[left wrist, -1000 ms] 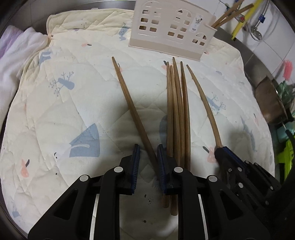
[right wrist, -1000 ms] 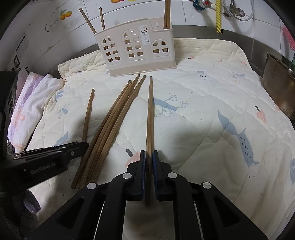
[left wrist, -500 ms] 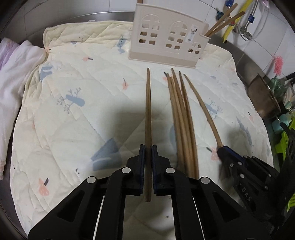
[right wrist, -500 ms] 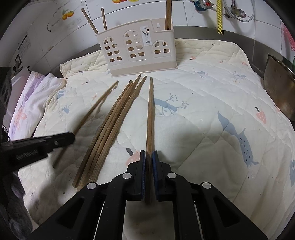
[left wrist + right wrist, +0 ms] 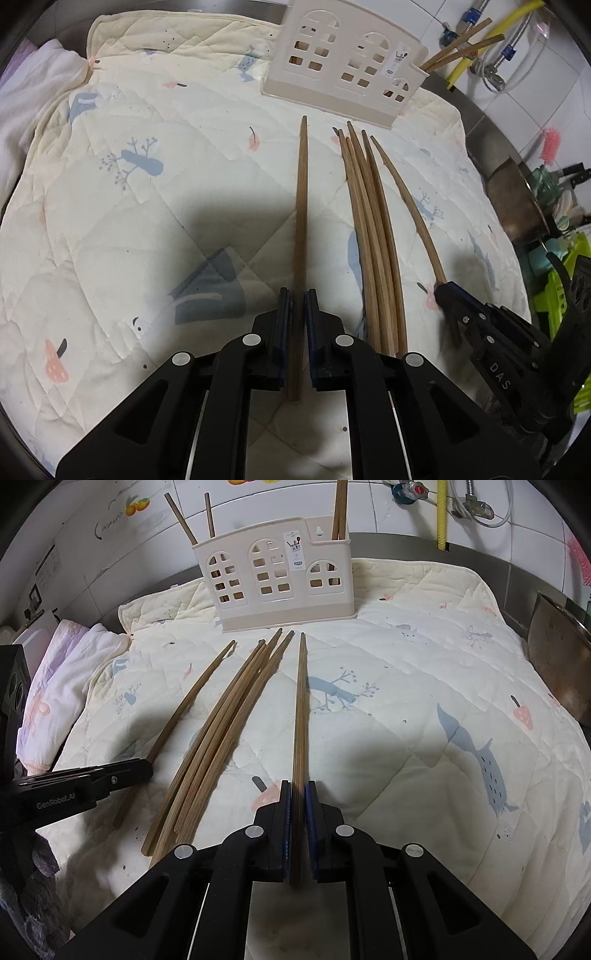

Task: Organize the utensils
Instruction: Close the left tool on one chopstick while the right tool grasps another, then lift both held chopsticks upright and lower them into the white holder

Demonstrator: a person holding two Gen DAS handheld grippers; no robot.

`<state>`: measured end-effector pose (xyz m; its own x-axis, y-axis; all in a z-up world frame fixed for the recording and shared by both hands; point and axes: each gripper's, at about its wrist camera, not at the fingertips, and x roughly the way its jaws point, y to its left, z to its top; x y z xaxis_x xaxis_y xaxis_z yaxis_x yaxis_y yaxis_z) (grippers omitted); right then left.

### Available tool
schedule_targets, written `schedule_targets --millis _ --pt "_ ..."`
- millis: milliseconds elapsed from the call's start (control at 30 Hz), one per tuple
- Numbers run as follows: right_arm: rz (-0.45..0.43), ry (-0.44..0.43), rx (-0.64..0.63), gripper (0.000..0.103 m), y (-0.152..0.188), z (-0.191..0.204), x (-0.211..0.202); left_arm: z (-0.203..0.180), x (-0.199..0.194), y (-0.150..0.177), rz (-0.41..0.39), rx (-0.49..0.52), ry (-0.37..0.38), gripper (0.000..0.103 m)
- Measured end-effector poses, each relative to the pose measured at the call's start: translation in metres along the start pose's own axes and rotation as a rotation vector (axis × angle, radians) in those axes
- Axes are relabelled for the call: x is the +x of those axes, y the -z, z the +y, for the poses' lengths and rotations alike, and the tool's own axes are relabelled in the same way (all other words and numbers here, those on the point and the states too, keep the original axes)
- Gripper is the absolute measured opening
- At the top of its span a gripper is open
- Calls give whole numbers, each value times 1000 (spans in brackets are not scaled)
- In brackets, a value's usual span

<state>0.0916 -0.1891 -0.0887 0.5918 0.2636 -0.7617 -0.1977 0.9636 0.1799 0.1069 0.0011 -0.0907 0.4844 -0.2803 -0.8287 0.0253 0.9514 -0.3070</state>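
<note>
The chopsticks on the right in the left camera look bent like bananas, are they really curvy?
Probably not: in the left wrist view the lens bends the loose chopsticks near the edge; in the right wrist view they look nearly straight.

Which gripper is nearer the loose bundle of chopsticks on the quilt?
Left. The left gripper, clamping one chopstick, sits right beside the bundle; the right gripper holds another chopstick slightly farther off.

Rack: your utensil holder [image 5: 279,579] stands upper centre on the quilted mat [image 5: 424,686].
Bundle: loose chopsticks [image 5: 221,723] lie before it, centre-left.
Flanks: single chopstick [image 5: 184,709] left, another chopstick [image 5: 300,701] right.
</note>
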Motion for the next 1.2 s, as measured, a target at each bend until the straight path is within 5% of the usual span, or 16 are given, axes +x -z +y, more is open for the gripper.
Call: schedule_targets --millis 267,767,833,933,1100,1200 --pt "-24 7 -15 7 -2 1 -8 -3 -5 2 -10 26 1 7" --pt "-255 27 -113 7 -59 12 -89 -12 -65 -15 -130 124 15 6" --pt "-264 16 -117 7 -63 13 -93 -6 -54 -8 -90 95 37 12" --pt "-265 10 -120 7 -66 14 -93 0 -39 -1 -65 63 27 41" --pt "-262 5 -118 7 -65 15 -91 0 -26 4 -69 65 24 38" --pt "-261 4 -116 7 -64 15 -90 -5 -20 7 -57 89 16 24"
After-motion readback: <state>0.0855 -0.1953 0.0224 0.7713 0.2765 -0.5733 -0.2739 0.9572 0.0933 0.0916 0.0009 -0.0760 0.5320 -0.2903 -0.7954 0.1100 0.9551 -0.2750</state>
